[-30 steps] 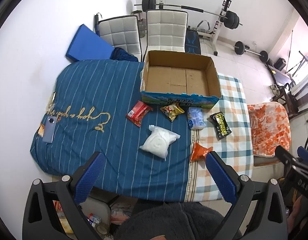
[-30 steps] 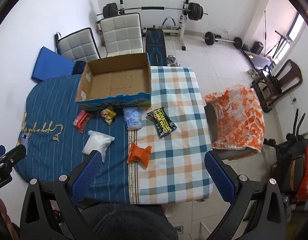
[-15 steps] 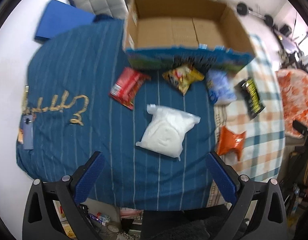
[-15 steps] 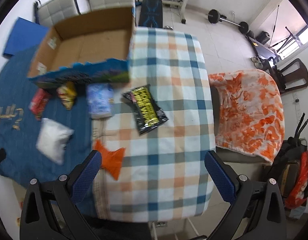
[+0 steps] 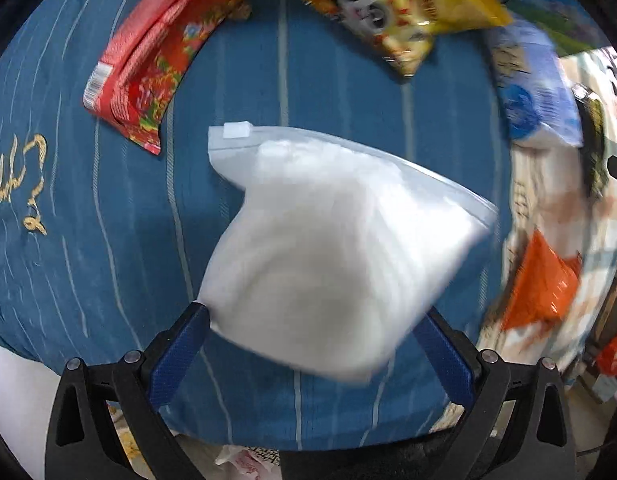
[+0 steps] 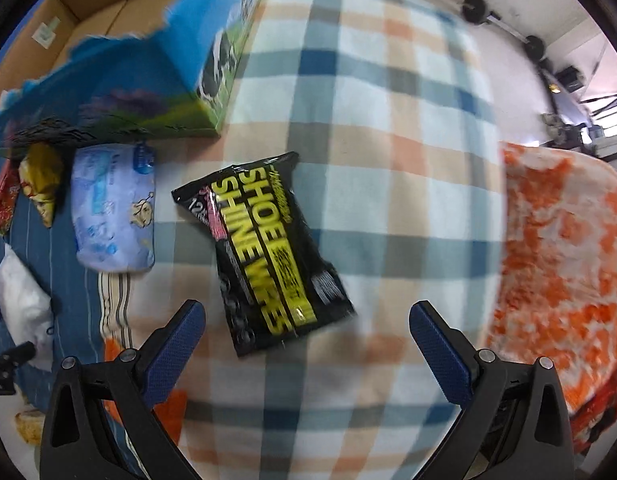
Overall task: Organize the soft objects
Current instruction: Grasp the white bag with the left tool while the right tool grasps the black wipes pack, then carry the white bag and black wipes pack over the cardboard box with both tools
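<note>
While your left gripper (image 5: 308, 344) has its fingers spread around the white zip bag (image 5: 328, 248) on the blue bedspread (image 5: 88, 240), close low on its bulk. Your right gripper (image 6: 306, 344), fingers also spread, hovers near the black wipes pack (image 6: 264, 248). Beyond, the cardboard box (image 6: 120, 92) stands close; lift clear of its near wall.

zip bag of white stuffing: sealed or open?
Sealed, apparently: the zip bag shows its slider parked at one end of an unbroken zip strip, filling all inside.
</note>
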A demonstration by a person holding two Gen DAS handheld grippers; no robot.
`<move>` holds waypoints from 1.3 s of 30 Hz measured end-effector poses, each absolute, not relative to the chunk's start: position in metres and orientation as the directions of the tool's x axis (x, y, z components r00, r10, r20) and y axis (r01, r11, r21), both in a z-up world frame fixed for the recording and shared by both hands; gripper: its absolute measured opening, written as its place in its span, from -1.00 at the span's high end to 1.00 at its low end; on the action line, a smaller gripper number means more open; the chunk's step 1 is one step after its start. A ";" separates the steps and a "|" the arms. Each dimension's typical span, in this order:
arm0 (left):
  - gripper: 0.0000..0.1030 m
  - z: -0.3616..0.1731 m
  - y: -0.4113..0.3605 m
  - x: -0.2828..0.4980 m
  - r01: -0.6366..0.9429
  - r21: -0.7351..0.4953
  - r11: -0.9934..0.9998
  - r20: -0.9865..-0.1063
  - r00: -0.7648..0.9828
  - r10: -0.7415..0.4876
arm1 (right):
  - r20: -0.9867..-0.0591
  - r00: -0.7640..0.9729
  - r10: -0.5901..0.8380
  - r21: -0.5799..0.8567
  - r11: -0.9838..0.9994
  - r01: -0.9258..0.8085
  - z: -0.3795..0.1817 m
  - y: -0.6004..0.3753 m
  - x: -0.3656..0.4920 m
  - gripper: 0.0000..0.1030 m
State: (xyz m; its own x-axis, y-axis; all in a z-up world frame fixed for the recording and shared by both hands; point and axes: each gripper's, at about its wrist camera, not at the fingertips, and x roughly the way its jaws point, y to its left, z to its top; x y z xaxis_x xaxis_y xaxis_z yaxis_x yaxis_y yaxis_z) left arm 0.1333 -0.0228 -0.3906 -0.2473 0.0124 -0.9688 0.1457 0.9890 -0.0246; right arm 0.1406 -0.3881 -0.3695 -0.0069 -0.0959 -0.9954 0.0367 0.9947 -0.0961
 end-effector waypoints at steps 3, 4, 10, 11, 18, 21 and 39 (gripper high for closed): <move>-0.90 -0.396 -0.018 0.135 0.105 -0.046 0.993 -0.974 -0.225 -0.022 | -0.997 -0.056 -0.061 -0.064 0.996 0.063 -0.394 -0.392 0.154 -0.85; -0.83 -0.397 -0.016 0.135 0.086 -0.047 0.995 -0.976 -0.216 -0.027 | -0.996 -0.074 -0.047 -0.053 0.995 0.080 -0.401 -0.394 0.156 -0.84; -0.53 -0.382 -0.003 0.123 -0.028 -0.044 0.999 -0.984 -0.173 -0.048 | -0.991 -0.133 0.027 0.002 0.982 0.188 -0.422 -0.402 0.151 -0.53; -0.53 -0.379 -0.002 0.119 -0.043 -0.043 0.998 -0.984 -0.170 -0.050 | -0.990 -0.139 0.032 0.004 0.981 0.193 -0.422 -0.402 0.147 -0.50; -0.59 -0.377 -0.006 0.089 -0.108 -0.045 0.993 -0.982 -0.178 -0.064 | -0.969 -0.222 0.106 0.066 0.982 0.179 -0.418 -0.388 0.115 -0.49; -0.65 -0.387 -0.009 0.089 -0.115 -0.040 0.993 -0.981 -0.183 -0.061 | -0.981 -0.167 0.097 0.068 0.982 0.174 -0.409 -0.392 0.116 -0.57; -0.35 -0.370 -0.035 0.056 -0.137 0.034 0.990 -0.997 -0.073 0.024 | -0.991 -0.120 0.059 0.035 0.981 0.191 -0.404 -0.368 0.121 -0.01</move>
State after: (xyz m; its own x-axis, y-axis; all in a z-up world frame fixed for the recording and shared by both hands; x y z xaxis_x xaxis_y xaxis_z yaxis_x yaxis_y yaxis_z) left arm 0.0565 -0.0353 -0.3703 -0.0731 0.0239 -0.9970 -0.1368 0.9900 0.0338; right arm 0.1206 -0.3682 -0.4041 -0.1201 0.0588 -0.9910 0.1907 0.9810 0.0350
